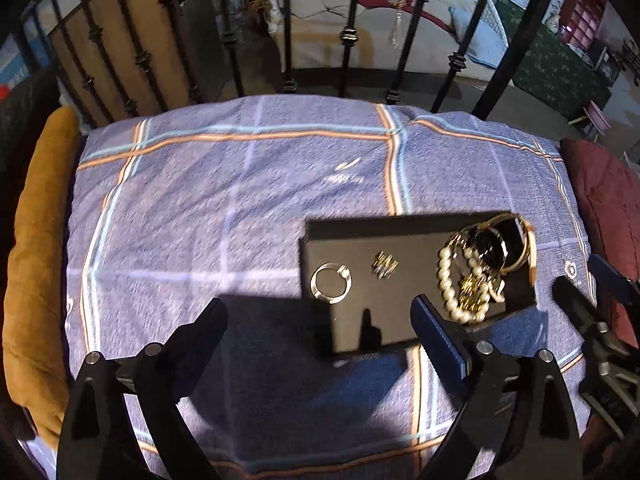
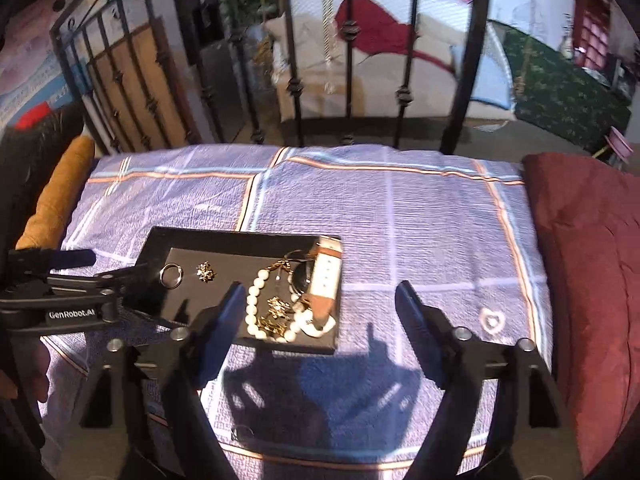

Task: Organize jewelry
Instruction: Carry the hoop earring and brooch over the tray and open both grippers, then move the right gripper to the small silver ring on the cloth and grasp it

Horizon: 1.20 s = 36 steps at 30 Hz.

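Observation:
A black tray [image 1: 400,240] [image 2: 224,240] lies on a purple plaid bedspread [image 1: 240,200] [image 2: 400,220]. It holds a silver ring [image 1: 331,282] [image 2: 171,275], a small gold earring [image 1: 384,265] [image 2: 206,271], a pearl bracelet [image 1: 450,284] [image 2: 253,304], gold chains [image 2: 276,312] and a watch with a brown and white strap [image 2: 328,280] [image 1: 500,248]. My left gripper [image 1: 320,316] is open and empty, just short of the tray's near edge. My right gripper [image 2: 320,300] is open and empty, over the tray's right end.
A black iron bed rail [image 1: 348,40] [image 2: 296,88] stands behind the bedspread. An orange pillow [image 1: 36,240] [image 2: 56,200] lies at the left, a dark red pillow [image 2: 588,260] [image 1: 608,200] at the right. The other gripper shows at each view's edge.

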Tool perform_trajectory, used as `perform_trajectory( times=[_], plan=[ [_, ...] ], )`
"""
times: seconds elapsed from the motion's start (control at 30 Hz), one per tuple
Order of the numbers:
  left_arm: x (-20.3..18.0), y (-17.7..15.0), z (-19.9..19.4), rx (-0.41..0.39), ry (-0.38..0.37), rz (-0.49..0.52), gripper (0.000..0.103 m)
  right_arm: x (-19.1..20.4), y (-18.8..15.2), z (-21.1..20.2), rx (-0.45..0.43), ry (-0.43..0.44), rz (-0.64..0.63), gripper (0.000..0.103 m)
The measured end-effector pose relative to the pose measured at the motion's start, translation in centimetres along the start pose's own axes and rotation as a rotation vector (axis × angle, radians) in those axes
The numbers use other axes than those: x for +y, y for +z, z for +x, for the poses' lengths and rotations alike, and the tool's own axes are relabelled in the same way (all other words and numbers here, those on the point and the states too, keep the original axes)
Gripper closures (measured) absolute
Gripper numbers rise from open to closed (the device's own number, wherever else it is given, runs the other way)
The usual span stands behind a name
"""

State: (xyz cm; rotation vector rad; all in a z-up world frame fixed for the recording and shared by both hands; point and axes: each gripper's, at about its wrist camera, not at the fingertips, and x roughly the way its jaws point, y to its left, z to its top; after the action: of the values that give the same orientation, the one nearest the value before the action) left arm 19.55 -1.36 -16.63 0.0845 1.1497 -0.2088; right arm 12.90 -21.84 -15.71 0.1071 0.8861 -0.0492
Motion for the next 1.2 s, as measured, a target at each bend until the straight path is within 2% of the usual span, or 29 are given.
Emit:
perform_trajectory(
  times=[0.13,0.23,0.37,0.47,0.77,0.97,1.2],
  plan=[
    [1.5,-2.9,-0.4,0.033,-0.003,-0.055,0.012,-0.7,-2.7,-1.2,0.050,0.009,0.053,0.026],
    [2.1,-5.9,-0.5,0.056,-0.009,-0.092,0.012,-0.6,-5.4,-1.4,0.120,0.021,0.096,0.026],
    [1.3,-9.4,0.1,0.115,0.010,-0.035,0.012,0.9,-9.0,-1.6,0.182,0.009,0.081,0.027],
    [0.7,-11.1,0.2,0.134,0.020,0.011,0.012,1.9,-10.3,-1.5,0.204,0.025,0.071,0.027],
    [2.1,-11.9,0.0,0.105,0.001,-0.044,0.012,3.4,-11.2,-1.3,0.202,0.043,0.050,0.027],
    [2.5,-11.8,0.8,0.106,0.029,-0.029,0.012,3.9,-10.4,0.0,0.195,0.047,0.049,0.027],
    [1.9,-11.9,1.6,0.101,0.057,0.003,0.007,4.8,-10.0,1.4,0.194,0.037,0.042,0.028]
  ],
)
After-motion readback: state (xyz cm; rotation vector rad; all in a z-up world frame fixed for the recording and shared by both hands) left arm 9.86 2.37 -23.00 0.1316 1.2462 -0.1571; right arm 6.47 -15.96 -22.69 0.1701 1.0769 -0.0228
